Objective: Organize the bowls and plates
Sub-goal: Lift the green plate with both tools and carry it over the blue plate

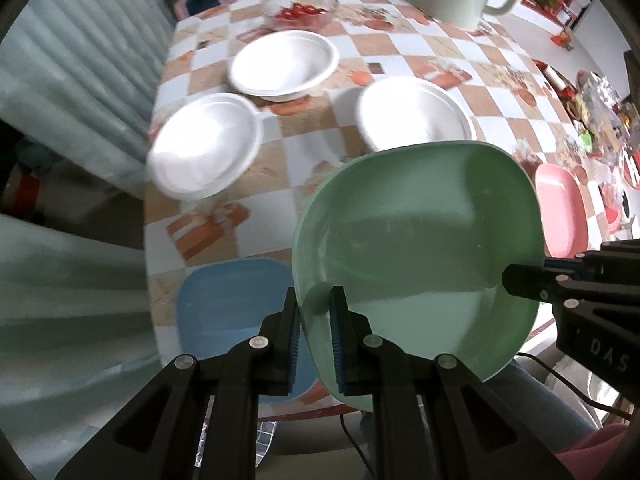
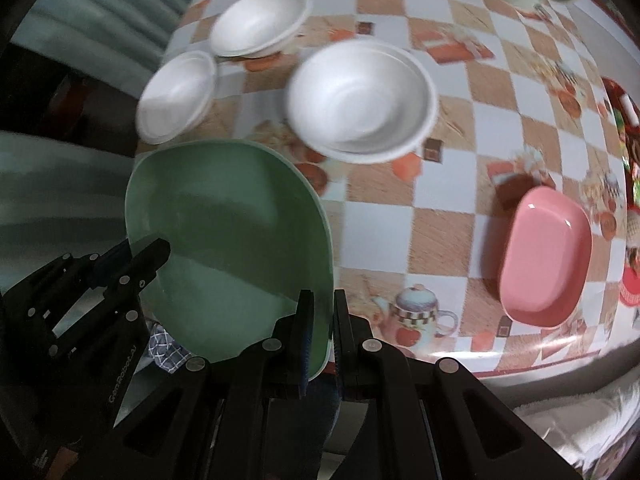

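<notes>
The green plate (image 1: 416, 248) hangs above the table (image 1: 400, 56), its rim clamped between both the left gripper (image 1: 314, 312) and right gripper (image 2: 322, 316) jaws. Three white bowls (image 2: 360, 100) sit beyond them, pink plate (image 2: 546, 256) rightward.

Soft daylight, motion-blurred white bowls (image 1: 204, 146), fisheye-bent dark edges, mild tablecloth (image 2: 452, 216) glare
</notes>
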Available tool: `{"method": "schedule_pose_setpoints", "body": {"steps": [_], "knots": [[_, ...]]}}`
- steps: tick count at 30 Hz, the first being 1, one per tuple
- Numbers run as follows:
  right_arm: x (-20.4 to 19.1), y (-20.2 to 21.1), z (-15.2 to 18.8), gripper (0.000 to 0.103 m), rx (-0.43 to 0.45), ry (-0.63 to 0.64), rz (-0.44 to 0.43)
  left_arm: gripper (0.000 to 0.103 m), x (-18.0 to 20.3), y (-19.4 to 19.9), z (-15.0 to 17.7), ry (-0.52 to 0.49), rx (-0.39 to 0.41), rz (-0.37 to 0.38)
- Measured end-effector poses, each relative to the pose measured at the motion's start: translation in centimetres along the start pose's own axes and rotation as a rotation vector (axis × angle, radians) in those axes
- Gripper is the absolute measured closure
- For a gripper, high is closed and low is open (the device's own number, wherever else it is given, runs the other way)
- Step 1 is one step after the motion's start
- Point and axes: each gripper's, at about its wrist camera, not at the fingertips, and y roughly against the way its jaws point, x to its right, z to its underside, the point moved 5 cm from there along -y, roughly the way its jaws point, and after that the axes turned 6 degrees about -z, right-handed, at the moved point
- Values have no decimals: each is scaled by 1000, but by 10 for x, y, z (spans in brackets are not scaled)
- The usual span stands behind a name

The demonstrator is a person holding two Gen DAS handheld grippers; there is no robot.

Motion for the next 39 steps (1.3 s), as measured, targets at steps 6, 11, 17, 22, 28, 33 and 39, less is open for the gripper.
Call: {"method": "schedule_pose_setpoints", "body": {"steps": [6,11,17,22,28,33,39], "knots": [[-38,-1,-8,92,-7,74,5,88,-31,7,12,48,8,-27],[-70,-12,-11,92,-30,139,-8,88,-59,10,22,84,9,-56],[-105,-24,-7,92,-58,217,-11,88,-91,9,36,128,-4,-96],[-120,-38,-5,92,-83,243,-12,88,-107,5,45,143,-18,-125],[-127,-52,-4,92,-117,232,-22,88,-116,-8,54,157,-47,-124],[-127,-68,-5,92,-143,215,-22,88,-120,-22,55,160,-71,-123],[-124,-91,-5,92,-188,183,-26,88,-122,-41,54,158,-104,-128]]}}
